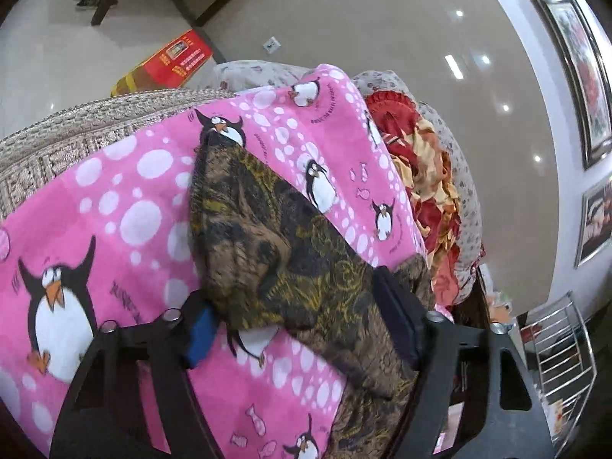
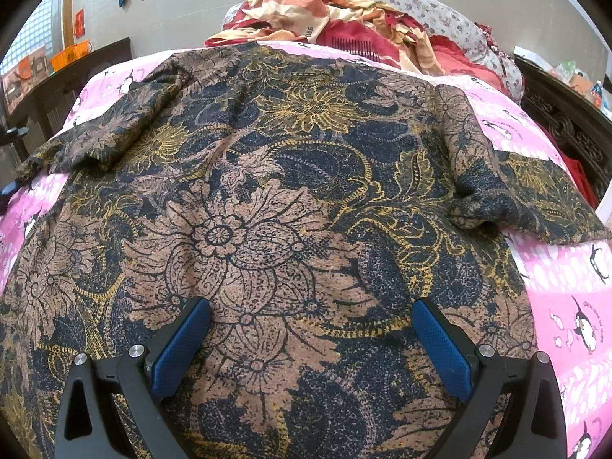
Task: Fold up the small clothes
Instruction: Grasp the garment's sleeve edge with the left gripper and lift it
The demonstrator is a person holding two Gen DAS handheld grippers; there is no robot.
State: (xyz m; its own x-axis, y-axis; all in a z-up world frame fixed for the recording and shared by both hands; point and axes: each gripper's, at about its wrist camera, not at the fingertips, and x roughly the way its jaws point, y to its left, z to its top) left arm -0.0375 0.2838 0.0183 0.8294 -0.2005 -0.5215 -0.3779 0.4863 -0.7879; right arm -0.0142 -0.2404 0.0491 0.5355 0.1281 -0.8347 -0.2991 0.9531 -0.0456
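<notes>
A brown, navy and gold floral shirt (image 2: 267, 199) lies spread flat on a pink penguin blanket (image 2: 566, 298), its sleeves out to the left and right. My right gripper (image 2: 311, 340) is open and empty, its blue pads hovering just over the shirt's lower middle. In the left wrist view one sleeve of the shirt (image 1: 275, 244) runs between the fingers of my left gripper (image 1: 302, 313). The jaws stand wide apart around the sleeve's end, which drapes over them; no pinch shows.
A crumpled red and cream quilt (image 2: 344, 19) and a floral pillow (image 2: 440, 11) lie at the head of the bed. A dark carved bed frame (image 2: 566, 122) is at the right. A metal rack (image 1: 558, 348) and a beige woven bed edge (image 1: 76, 137) show in the left view.
</notes>
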